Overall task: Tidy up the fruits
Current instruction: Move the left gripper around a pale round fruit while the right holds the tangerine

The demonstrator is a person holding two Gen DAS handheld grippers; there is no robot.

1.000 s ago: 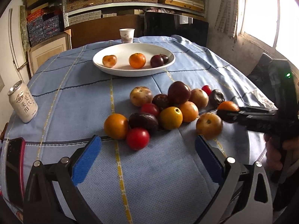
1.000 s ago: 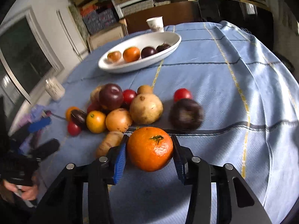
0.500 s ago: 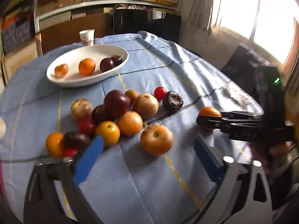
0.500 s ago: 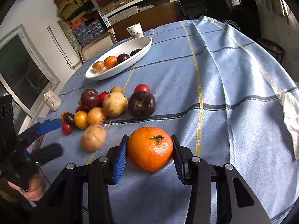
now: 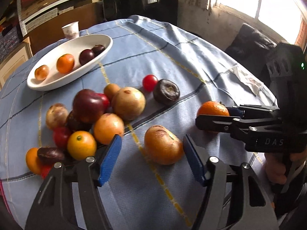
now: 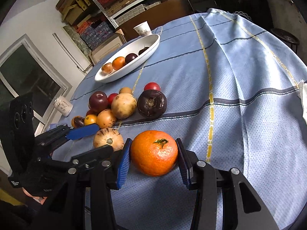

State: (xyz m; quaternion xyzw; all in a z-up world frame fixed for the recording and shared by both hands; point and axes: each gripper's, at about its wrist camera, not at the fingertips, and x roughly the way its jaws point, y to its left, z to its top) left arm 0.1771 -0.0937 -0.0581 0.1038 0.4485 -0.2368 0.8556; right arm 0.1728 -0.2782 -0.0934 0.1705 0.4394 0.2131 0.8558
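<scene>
My right gripper (image 6: 153,160) is shut on an orange tangerine (image 6: 154,152), held low over the blue cloth; it also shows in the left wrist view (image 5: 213,108). My left gripper (image 5: 151,159) is open around a tan-orange fruit (image 5: 163,147), one pad on each side, not touching; the same fruit shows in the right wrist view (image 6: 108,139). A heap of mixed fruits (image 5: 90,115) lies to the left. The white oval dish (image 5: 48,82) at the far left holds several fruits.
A paper cup (image 5: 71,29) stands behind the dish. A drink can (image 6: 63,105) stands at the table's left edge. A dark purple fruit (image 5: 166,92) and a small red fruit (image 5: 150,82) lie apart from the heap. A white paper scrap (image 5: 247,80) lies right.
My left gripper has swung right and closed in so the tan-orange fruit now sits between its open fingers. My right gripper has drawn back with the tangerine, away from the heap.
</scene>
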